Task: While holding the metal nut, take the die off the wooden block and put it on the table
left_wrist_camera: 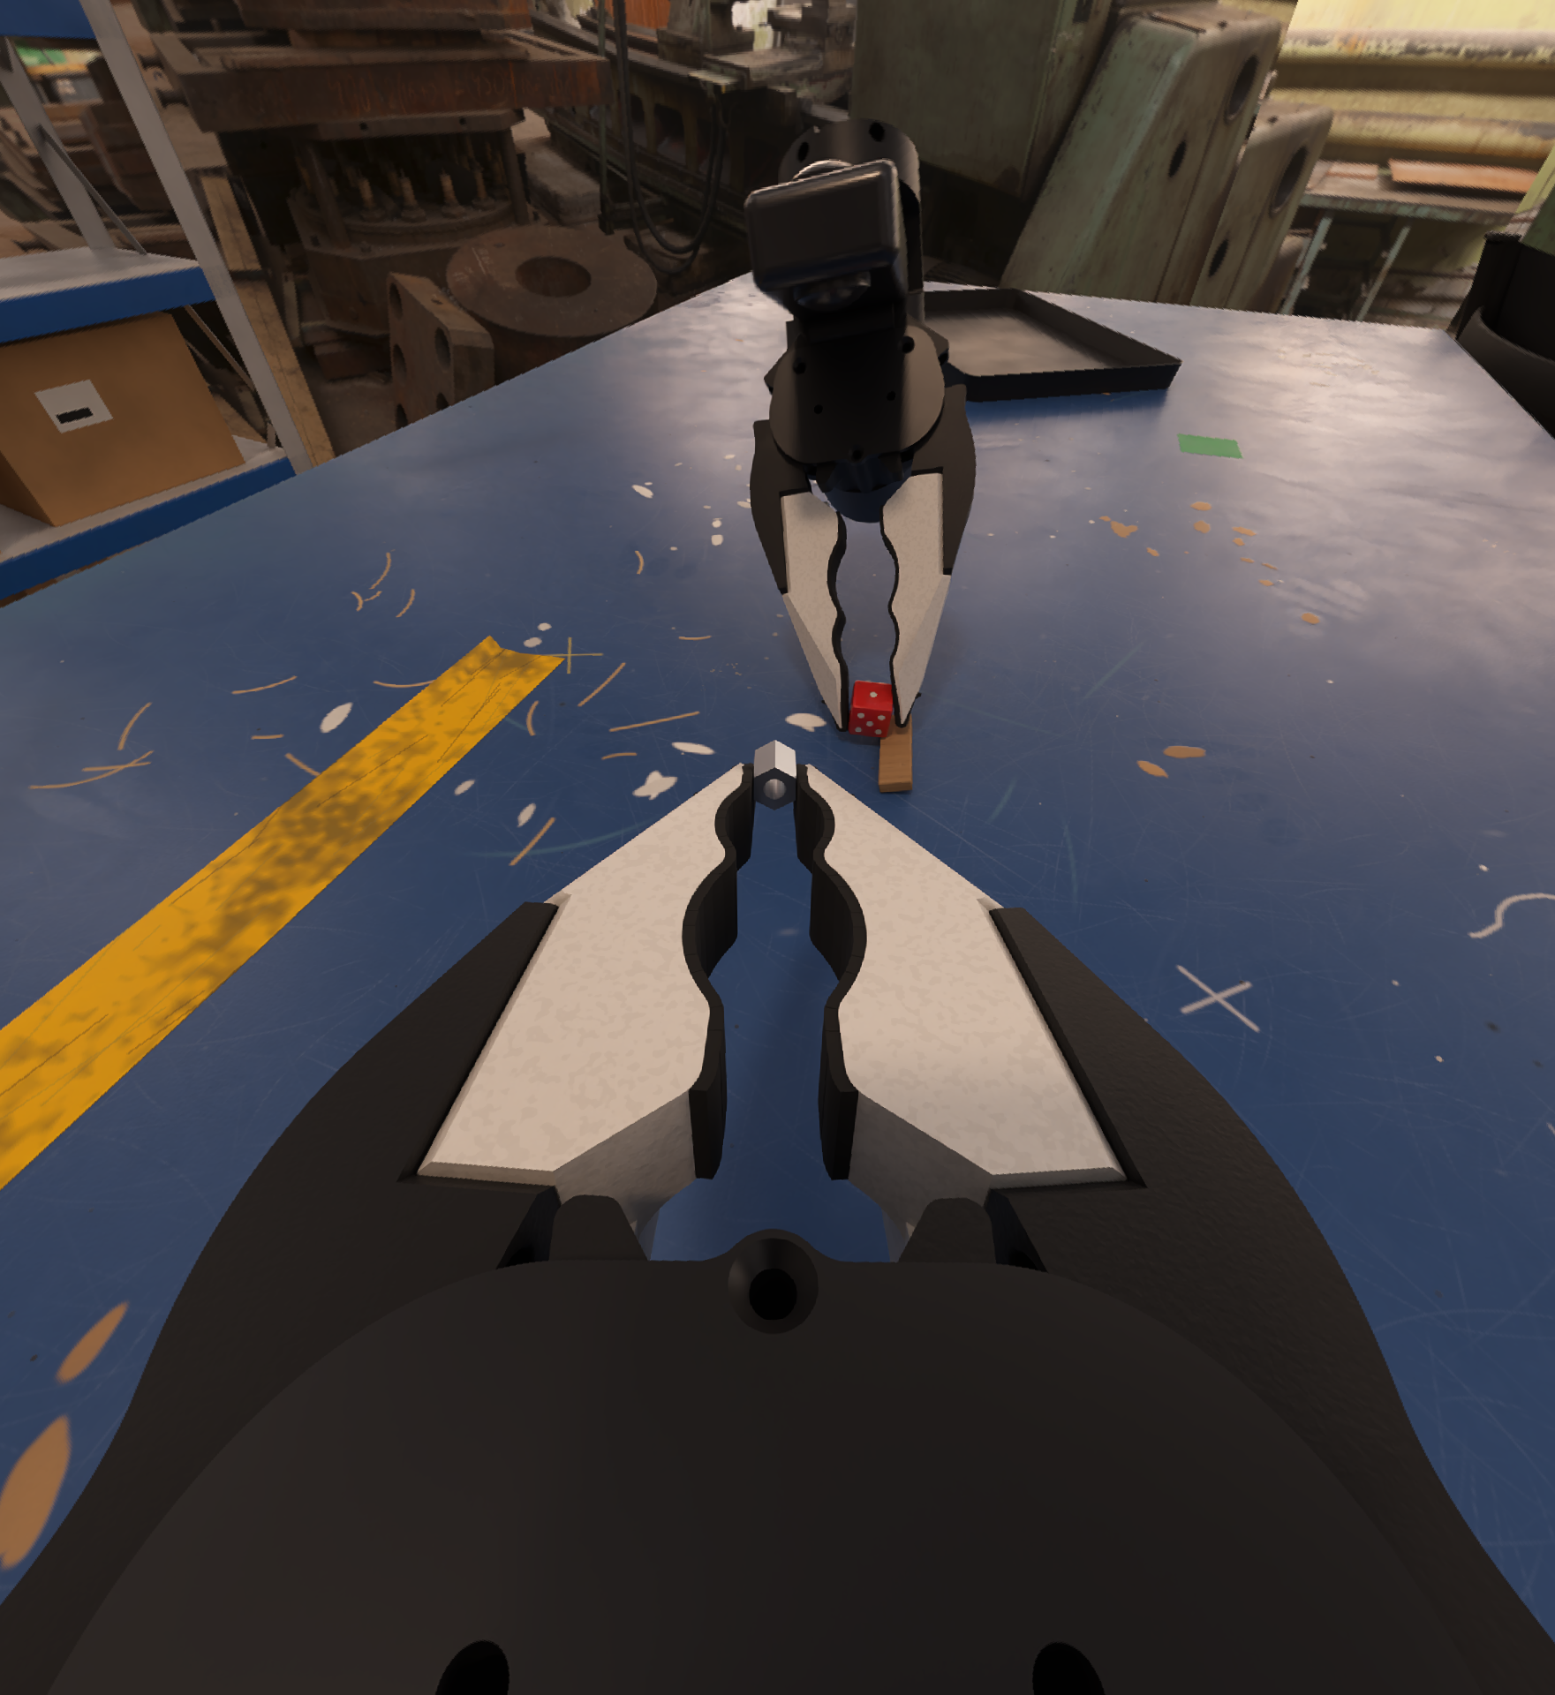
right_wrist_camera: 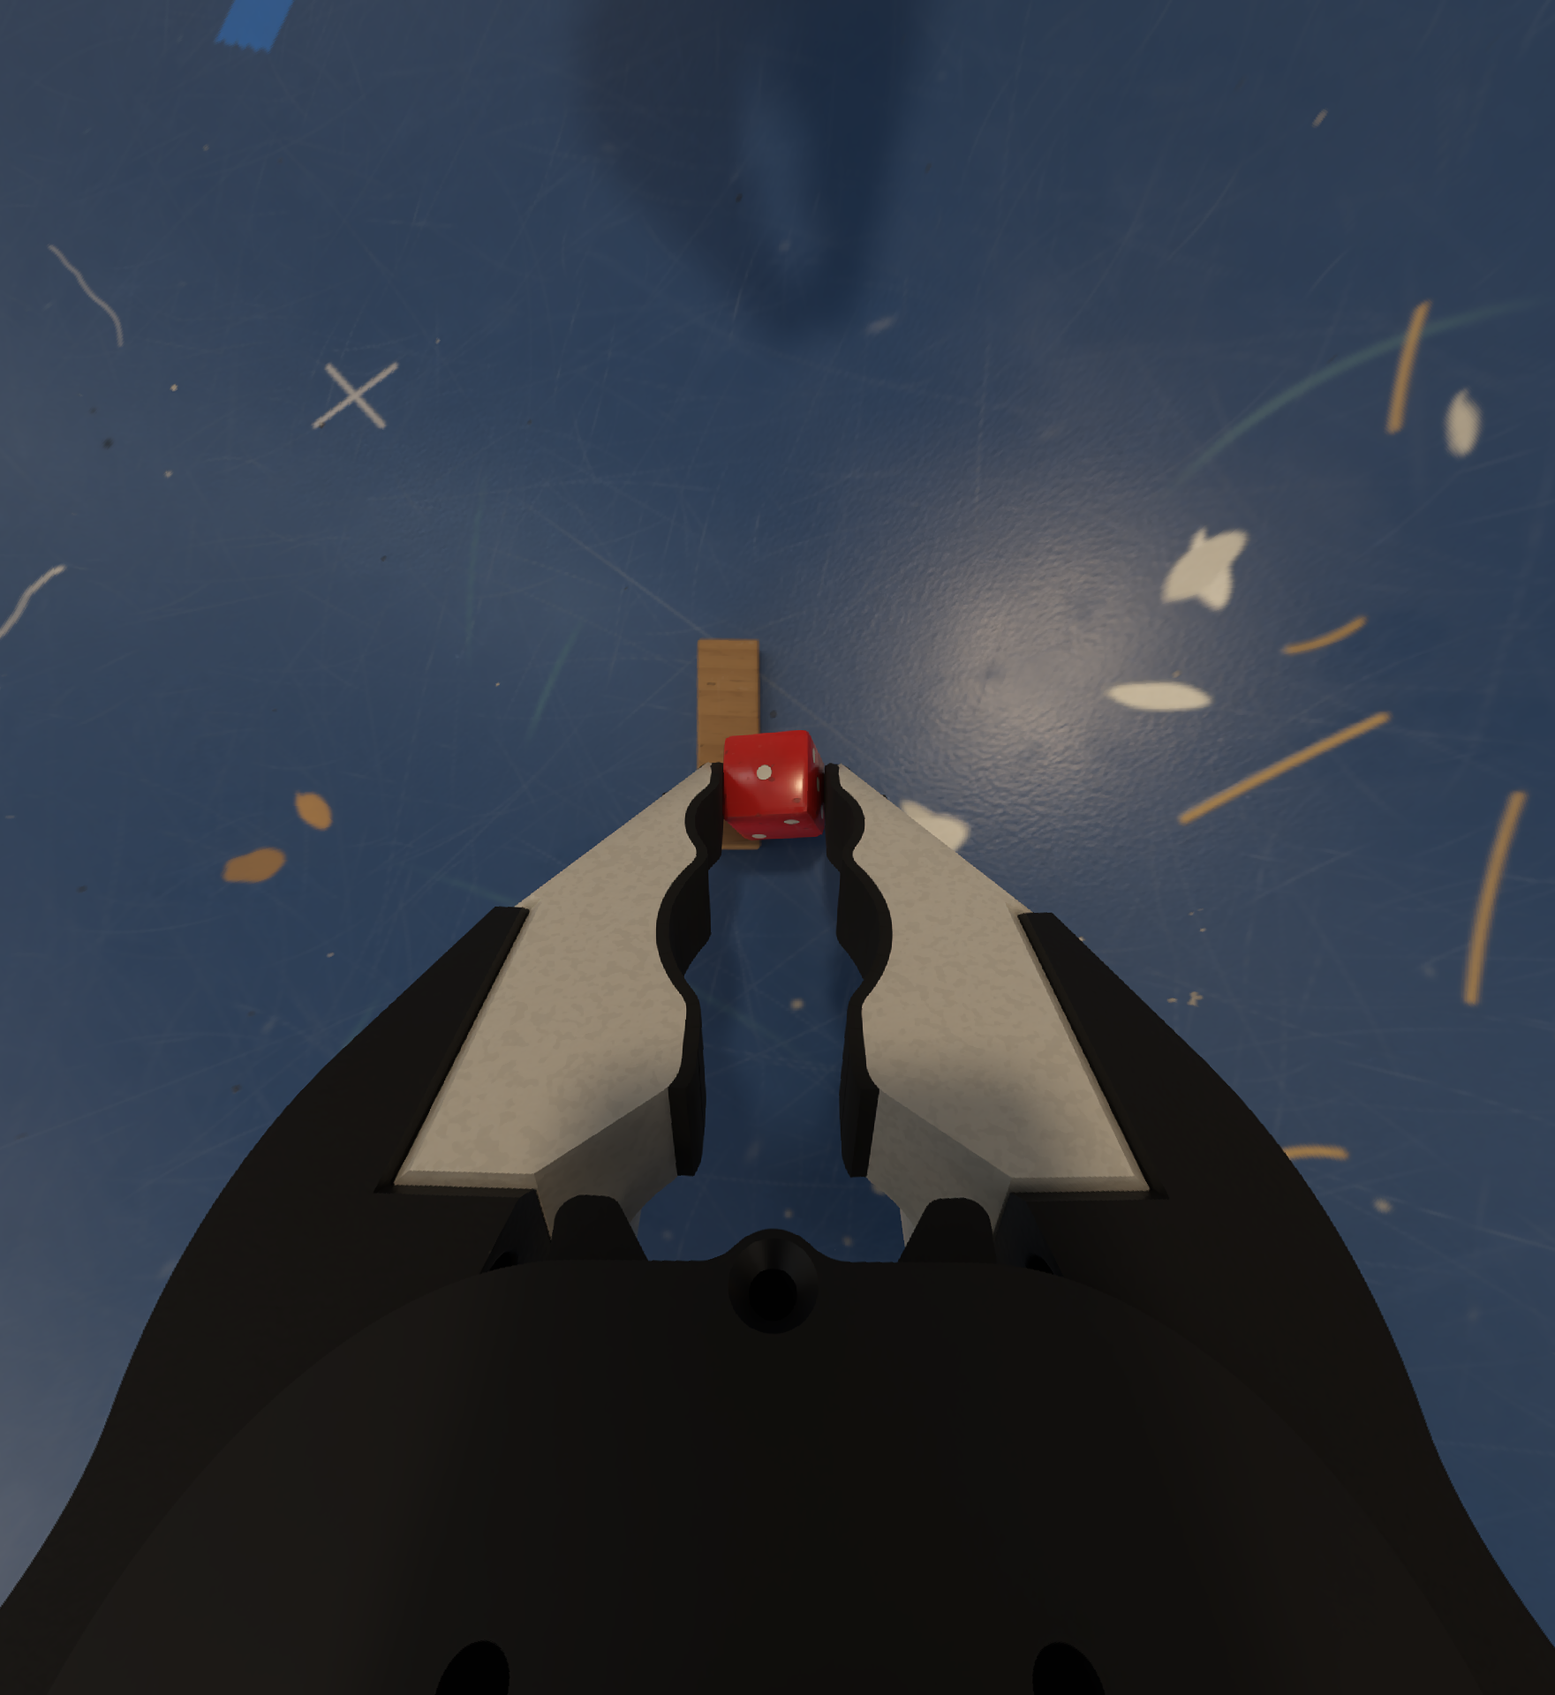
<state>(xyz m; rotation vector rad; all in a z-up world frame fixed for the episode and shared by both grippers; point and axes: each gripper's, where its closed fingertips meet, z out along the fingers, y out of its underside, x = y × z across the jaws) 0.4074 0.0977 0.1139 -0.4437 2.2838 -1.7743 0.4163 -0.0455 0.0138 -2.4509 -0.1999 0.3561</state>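
Note:
My left gripper (left_wrist_camera: 773, 780) is shut on a small silver metal nut (left_wrist_camera: 773, 775) and holds it at its fingertips above the blue table (left_wrist_camera: 1214, 825). Just beyond it, my right gripper (left_wrist_camera: 872, 720) points down with its tips closed on the two sides of a red die (left_wrist_camera: 871, 708). In the right wrist view the die (right_wrist_camera: 772, 784) sits between my right gripper's (right_wrist_camera: 773, 793) fingertips, slightly tilted, over the near end of the thin wooden block (right_wrist_camera: 727, 688) and overhanging its right edge. The block (left_wrist_camera: 894, 763) lies flat on the table. I cannot tell whether the die rests on the block.
A black shallow tray (left_wrist_camera: 1058, 344) lies at the far end of the table. A yellow tape strip (left_wrist_camera: 232, 899) runs across the left side and a green patch (left_wrist_camera: 1209, 446) is at the far right. Shelves with cardboard boxes (left_wrist_camera: 76, 413) stand beyond the left edge.

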